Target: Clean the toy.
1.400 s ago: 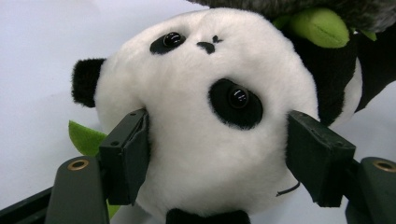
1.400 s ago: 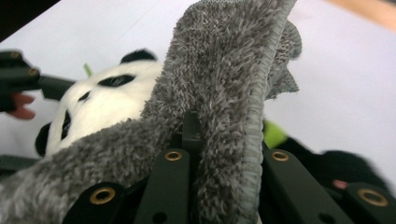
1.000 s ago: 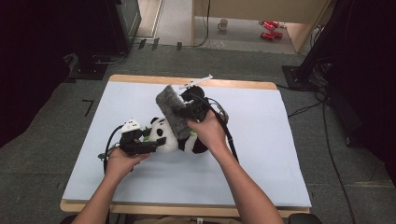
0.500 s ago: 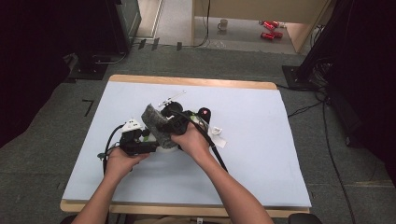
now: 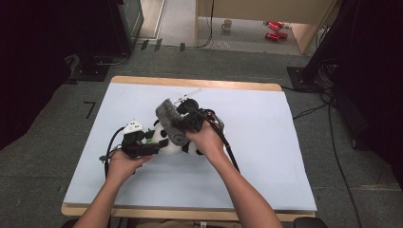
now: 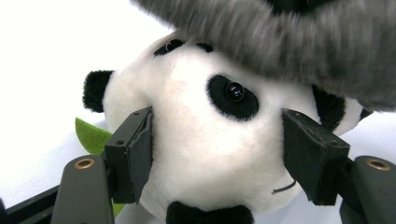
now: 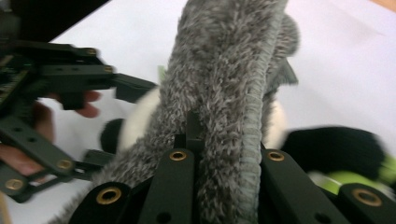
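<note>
A black-and-white panda plush (image 5: 173, 143) lies on the pale blue table mat (image 5: 275, 142). In the left gripper view its head (image 6: 201, 135) sits between my left gripper's (image 6: 219, 158) two pads, which press on both sides of it. A green felt leaf (image 6: 91, 135) pokes out beside the head. My right gripper (image 7: 224, 154) is shut on a grey fuzzy cloth (image 7: 224, 70) and holds it upright just over the panda. From the high view the grey cloth (image 5: 167, 118) stands above the plush, with the right gripper (image 5: 184, 121) behind it and the left gripper (image 5: 154, 146) at the plush's left.
The mat covers a wooden table whose edge (image 5: 190, 81) shows at the far side. Beyond it on the floor are a mug (image 5: 227, 23) and red cans (image 5: 272, 30). Cables (image 5: 332, 123) run over the floor at the right. A dark cabinet (image 5: 95, 28) stands at the back left.
The right gripper swung the grey cloth down and left over the panda, then lifted it back a little to the right. The left gripper kept its hold on the panda's head.
</note>
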A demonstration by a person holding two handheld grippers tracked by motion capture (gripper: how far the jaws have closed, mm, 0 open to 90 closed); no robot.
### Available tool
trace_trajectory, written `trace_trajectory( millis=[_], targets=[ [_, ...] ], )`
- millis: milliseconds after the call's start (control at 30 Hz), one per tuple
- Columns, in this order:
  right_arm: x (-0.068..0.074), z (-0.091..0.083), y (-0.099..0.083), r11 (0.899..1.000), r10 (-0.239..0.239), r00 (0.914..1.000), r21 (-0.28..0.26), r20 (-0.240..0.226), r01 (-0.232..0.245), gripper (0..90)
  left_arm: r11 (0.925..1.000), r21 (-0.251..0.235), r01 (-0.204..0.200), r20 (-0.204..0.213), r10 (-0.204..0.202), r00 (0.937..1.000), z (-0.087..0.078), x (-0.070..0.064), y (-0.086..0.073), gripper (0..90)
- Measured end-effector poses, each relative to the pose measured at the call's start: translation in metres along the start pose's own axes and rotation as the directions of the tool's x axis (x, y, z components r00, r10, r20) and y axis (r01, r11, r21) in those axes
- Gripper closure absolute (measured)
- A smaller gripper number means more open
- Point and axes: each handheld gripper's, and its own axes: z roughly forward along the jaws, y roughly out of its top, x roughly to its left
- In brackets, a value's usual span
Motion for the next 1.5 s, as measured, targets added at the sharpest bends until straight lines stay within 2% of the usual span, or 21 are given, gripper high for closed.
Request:
trace_trajectory(
  millis=[133, 200, 267, 367, 433, 467, 500, 533, 633, 733, 833, 900, 1033, 1133, 1167, 1200, 1233, 1300, 1333, 1400, 1500],
  targets=[
    [-0.019, -0.004, -0.01, 0.998, 0.03, 0.9964, 0.046, 0.079, -0.033, 82.1, 0.9993, 0.02, -0.031, -0.003, 0.031, 0.9995, 0.0, -0.001, -0.001, 30.7],
    [-0.032, -0.008, -0.016, 0.997, 0.064, 0.9945, 0.041, 0.083, -0.067, 82.3, 0.9995, 0.008, -0.03, 0.001, 0.03, 0.9995, 0.0, -0.002, -0.001, 30.7],
    [-0.043, -0.013, -0.021, 0.995, 0.101, 0.9928, 0.014, 0.064, -0.102, 82.4, 0.9996, 0.007, -0.028, -0.002, 0.028, 0.9996, 0.0, -0.003, -0.001, 30.7],
    [-0.047, -0.023, -0.022, 0.995, 0.095, 0.9896, 0.0, 0.109, -0.095, 82.1, 0.9994, 0.016, -0.029, 0.001, 0.029, 0.9996, 0.0, -0.001, -0.002, 30.7],
    [-0.055, -0.031, -0.024, 0.992, 0.121, 0.982, 0.009, 0.145, -0.123, 82.2, 0.9996, 0.017, -0.02, 0.002, 0.02, 0.9998, -0.001, 0.001, -0.002, 30.7],
    [-0.06, -0.034, -0.026, 0.991, 0.129, 0.9808, 0.019, 0.146, -0.133, 82.2, 0.9998, 0.016, -0.014, 0.006, 0.014, 0.9999, -0.001, 0.001, -0.002, 30.7],
    [-0.067, -0.038, -0.03, 0.986, 0.163, 0.9792, 0.007, 0.121, -0.165, 82.2, 0.9998, 0.015, -0.015, 0.004, 0.015, 0.9999, -0.001, 0.001, -0.002, 30.8],
    [-0.07, -0.041, -0.032, 0.984, 0.177, 0.9775, -0.002, 0.115, -0.178, 82.2, 0.9998, 0.011, -0.015, 0.003, 0.015, 0.9999, 0.0, 0.0, -0.002, 30.8],
    [-0.072, -0.049, -0.036, 0.987, 0.163, 0.978, -0.011, 0.131, -0.163, 82.1, 0.9998, 0.011, -0.014, 0.002, 0.014, 0.9999, 0.0, 0.0, -0.002, 30.8],
    [-0.077, -0.062, -0.037, 0.98, 0.197, 0.9751, -0.06, 0.103, -0.191, 82.1, 0.9997, 0.015, -0.02, 0.003, 0.02, 0.9998, -0.001, 0.0, -0.003, 30.7],
    [-0.084, -0.078, -0.039, 0.968, 0.236, 0.9699, -0.107, 0.062, -0.228, 82.0, 0.9997, 0.015, -0.02, 0.003, 0.02, 0.9998, -0.001, 0.0, -0.003, 30.7],
    [-0.087, -0.089, -0.039, 0.961, 0.249, 0.9671, -0.135, 0.053, -0.24, 82.1, 0.9997, 0.014, -0.019, 0.005, 0.019, 0.9998, -0.001, 0.001, -0.003, 30.7],
    [-0.091, -0.11, -0.037, 0.957, 0.248, 0.9667, -0.174, 0.062, -0.234, 82.0, 0.9998, 0.012, -0.018, 0.004, 0.018, 0.9998, 0.0, 0.0, -0.003, 30.7],
    [-0.093, -0.122, -0.034, 0.957, 0.243, 0.9664, -0.183, 0.085, -0.224, 82.0, 0.9998, 0.013, -0.018, 0.004, 0.018, 0.9998, -0.001, 0.0, -0.003, 30.7],
    [-0.093, -0.123, -0.033, 0.961, 0.23, 0.9687, -0.177, 0.092, -0.212, 82.0, 0.9997, 0.013, -0.018, 0.003, 0.018, 0.9998, -0.001, 0.0, -0.003, 30.7],
    [-0.092, -0.124, -0.032, 0.964, 0.22, 0.9695, -0.175, 0.108, -0.199, 81.9, 0.9997, 0.014, -0.02, 0.004, 0.02, 0.9998, -0.001, 0.001, -0.003, 30.7],
    [-0.09, -0.126, -0.031, 0.97, 0.192, 0.9691, -0.177, 0.155, -0.164, 81.9, 0.9997, 0.014, -0.02, 0.005, 0.02, 0.9998, -0.001, 0.001, -0.003, 30.7],
    [-0.09, -0.129, -0.03, 0.971, 0.178, 0.9671, -0.191, 0.182, -0.143, 81.9, 0.9997, 0.014, -0.021, 0.005, 0.021, 0.9998, -0.001, 0.001, -0.004, 30.7],
    [-0.09, -0.13, -0.03, 0.97, 0.183, 0.9653, -0.194, 0.186, -0.147, 81.9, 0.9997, 0.014, -0.021, 0.005, 0.021, 0.9998, -0.001, 0.001, -0.004, 30.7],
    [-0.092, -0.129, -0.03, 0.966, 0.203, 0.9653, -0.193, 0.165, -0.17, 81.9, 0.9997, 0.014, -0.021, 0.005, 0.02, 0.9998, -0.001, 0.001, -0.004, 30.7],
    [-0.084, -0.118, -0.032, 0.973, 0.178, 0.9779, -0.168, 0.109, -0.159, 81.6, 0.9998, 0.011, -0.018, 0.005, 0.018, 0.9998, 0.0, 0.001, -0.003, 30.7]
  ],
)
